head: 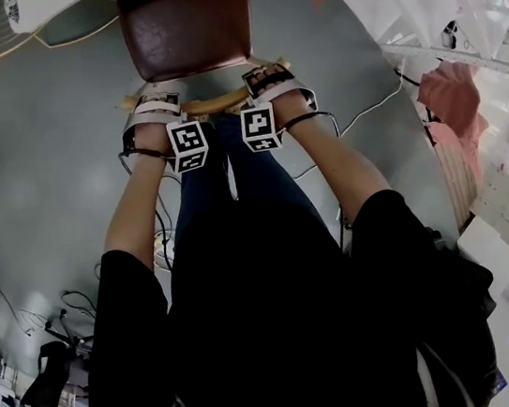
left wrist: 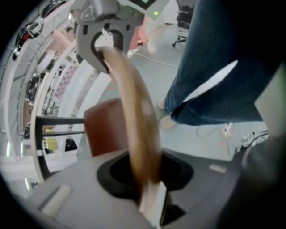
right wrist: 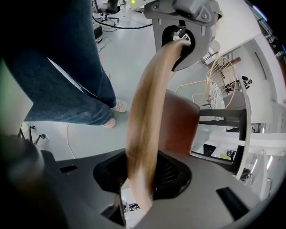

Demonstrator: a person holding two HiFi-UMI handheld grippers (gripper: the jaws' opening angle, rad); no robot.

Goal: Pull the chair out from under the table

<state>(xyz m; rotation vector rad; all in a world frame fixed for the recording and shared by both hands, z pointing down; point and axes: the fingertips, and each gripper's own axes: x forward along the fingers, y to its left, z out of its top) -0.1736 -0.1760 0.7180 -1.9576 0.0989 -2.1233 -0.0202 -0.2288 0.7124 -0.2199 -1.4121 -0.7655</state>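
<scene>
Clamping the curved wooden backrest rail (head: 211,103) of the chair (head: 194,55), left gripper (head: 156,101) and right gripper (head: 266,77) sit side by side. Each has its jaws partly closed, pressing on the rail that runs between them. The chair stands on the grey floor (head: 59,161) directly ahead of the person, with its brown seat (head: 184,14) beyond the rail.
</scene>
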